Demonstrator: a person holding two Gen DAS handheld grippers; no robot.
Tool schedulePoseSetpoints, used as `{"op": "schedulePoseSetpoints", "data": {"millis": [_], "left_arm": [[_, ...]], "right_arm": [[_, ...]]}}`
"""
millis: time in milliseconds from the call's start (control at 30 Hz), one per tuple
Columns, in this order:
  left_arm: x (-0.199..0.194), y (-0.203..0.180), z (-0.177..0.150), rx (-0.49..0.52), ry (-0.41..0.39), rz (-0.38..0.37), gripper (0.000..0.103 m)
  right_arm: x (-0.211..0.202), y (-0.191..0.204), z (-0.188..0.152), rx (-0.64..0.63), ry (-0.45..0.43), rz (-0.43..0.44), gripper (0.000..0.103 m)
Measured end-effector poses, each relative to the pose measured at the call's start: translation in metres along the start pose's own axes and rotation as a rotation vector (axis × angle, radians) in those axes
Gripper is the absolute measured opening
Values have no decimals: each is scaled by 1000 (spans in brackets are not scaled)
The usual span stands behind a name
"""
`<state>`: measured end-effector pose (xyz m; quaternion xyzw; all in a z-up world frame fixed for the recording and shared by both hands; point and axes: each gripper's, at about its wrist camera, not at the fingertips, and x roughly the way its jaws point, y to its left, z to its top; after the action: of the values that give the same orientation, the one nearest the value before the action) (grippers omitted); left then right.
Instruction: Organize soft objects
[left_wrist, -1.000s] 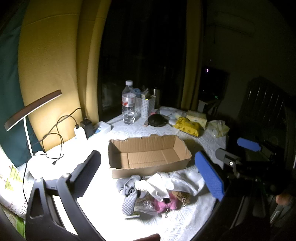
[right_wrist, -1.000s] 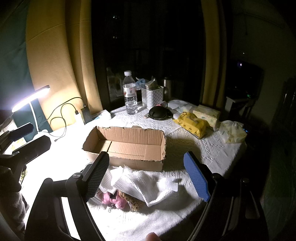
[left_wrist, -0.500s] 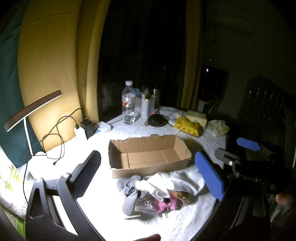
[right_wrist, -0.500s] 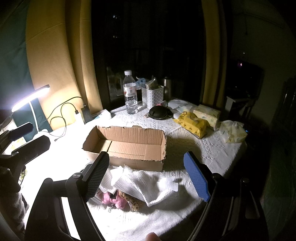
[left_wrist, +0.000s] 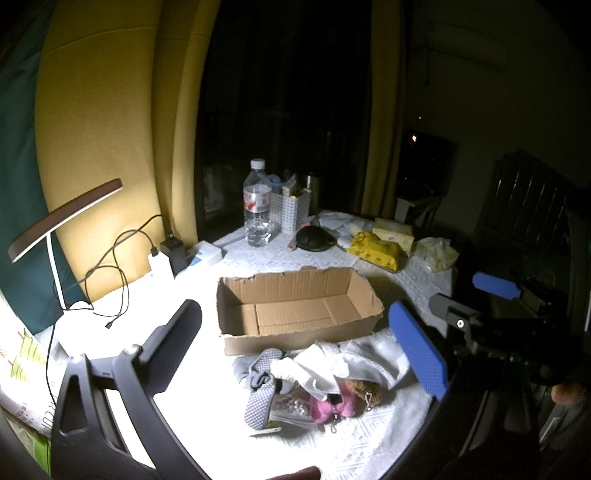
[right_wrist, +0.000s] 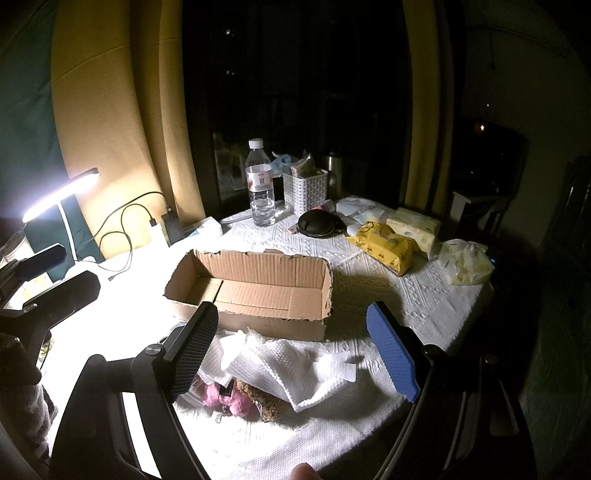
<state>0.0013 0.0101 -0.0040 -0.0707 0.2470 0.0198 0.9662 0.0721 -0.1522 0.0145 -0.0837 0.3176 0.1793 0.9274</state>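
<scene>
Both tools spread wide and empty: left tool (left_wrist: 295, 350) hovering above the heap, right tool (right_wrist: 291, 350) likewise, nothing between the fingers of either.

Soft things heaped on the white-clothed surface (right_wrist: 406, 295), just in front of the open cardboard box (right_wrist: 255, 291) — box bare inside, nothing sorted yet by the look of it. On top, a white waffle-weave cloth (right_wrist: 295, 365), crumpled and draped over the rest. Under its edge, a pink plush toy (right_wrist: 225, 398) touching a brown fuzzy one (right_wrist: 266, 404), small metal chains trailing from them. On the left side of the heap, grey dotted socks (left_wrist: 258, 384).

Likely all light and limp, sagging once lifted. Cloth best pinched at a raised fold near its middle, so less of it drags. Plush toys better squeezed across the body than by the chain. Risk: cloth snagging a toy and hauling it along.
</scene>
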Motion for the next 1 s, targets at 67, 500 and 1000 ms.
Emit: {"op": "schedulePoseSetpoints", "data": {"millis": [67, 500, 1000], "left_arm": [[0, 0, 0, 1, 0, 0, 102], [32, 13, -14, 2, 80, 43, 102], [96, -3, -62, 52, 281, 85, 101]], "right_arm": [[1, -1, 0, 0, 0, 1, 85], [28, -17, -13, 29, 33, -4, 85], [99, -36, -67, 23, 229, 100, 85]]}}
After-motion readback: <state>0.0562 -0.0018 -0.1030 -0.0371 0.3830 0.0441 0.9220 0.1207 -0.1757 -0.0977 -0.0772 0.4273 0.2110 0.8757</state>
